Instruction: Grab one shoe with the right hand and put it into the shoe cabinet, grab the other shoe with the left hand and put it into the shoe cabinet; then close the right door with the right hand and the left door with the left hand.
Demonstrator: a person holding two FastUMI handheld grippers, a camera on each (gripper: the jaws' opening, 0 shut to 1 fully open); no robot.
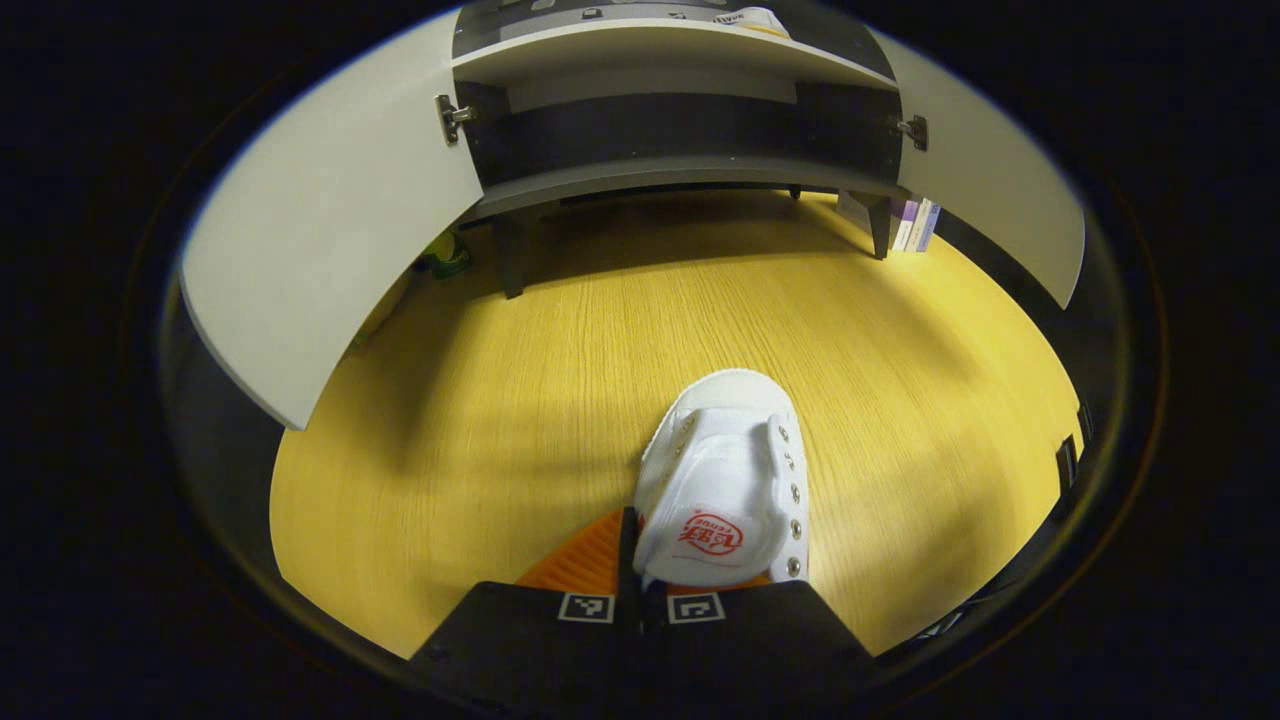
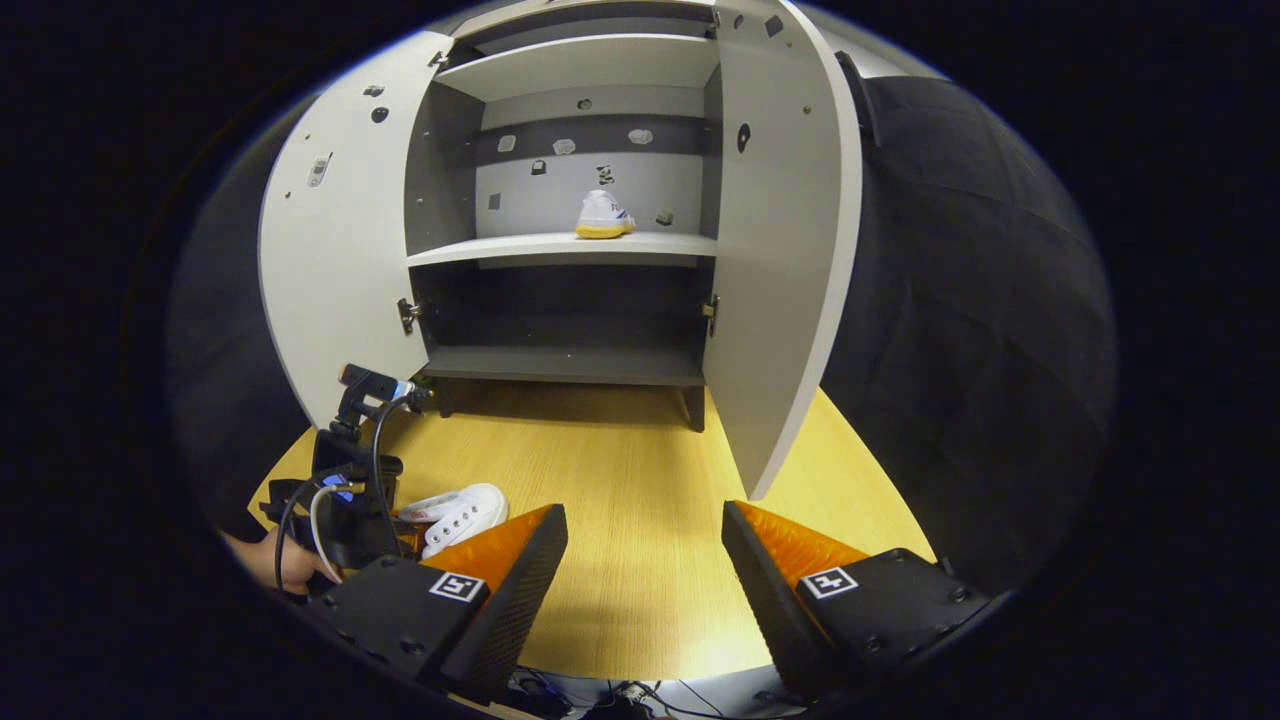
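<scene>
Wooden floor, left gripper fingers seemingly gripping white shoe, right gripper fingers spread, cabinet open.

Shoes: two, white — one shoe on the table, one shoe on the cabinet shelf.
Shoe cabinet: one.
Cabinet doors: two, left door and right door.
Tools: two, left tool and right tool.
Table: one.
</scene>
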